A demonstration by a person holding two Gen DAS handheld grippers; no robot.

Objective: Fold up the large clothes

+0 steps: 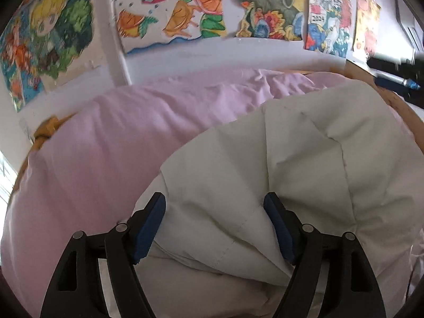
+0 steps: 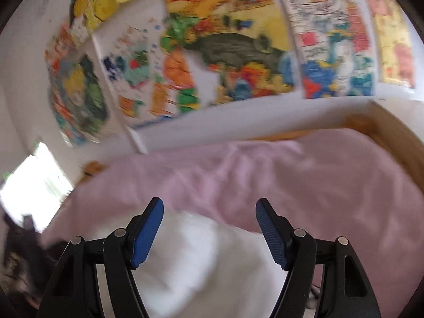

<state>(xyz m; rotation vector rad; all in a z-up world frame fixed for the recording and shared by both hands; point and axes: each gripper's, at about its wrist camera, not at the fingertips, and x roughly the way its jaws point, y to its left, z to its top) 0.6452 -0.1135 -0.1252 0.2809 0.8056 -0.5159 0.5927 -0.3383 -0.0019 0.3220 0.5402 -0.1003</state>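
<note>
A large white padded garment (image 1: 304, 164) lies bunched on a pink bed sheet (image 1: 111, 137). My left gripper (image 1: 214, 204) is open, its blue pads (image 1: 149, 228) standing wide on either side of a fold of the white cloth, which fills the gap between them. My right gripper (image 2: 209, 209) is open and empty above the white garment (image 2: 201, 259), near where it meets the pink sheet (image 2: 331, 180). The right wrist view is blurred by motion.
The bed's wooden frame (image 1: 408, 116) curves along the right. Colourful drawings (image 1: 185, 13) hang on the white wall behind the bed. A bright window (image 2: 31, 182) is at the left. Dark objects (image 1: 397, 71) lie beyond the frame at the right.
</note>
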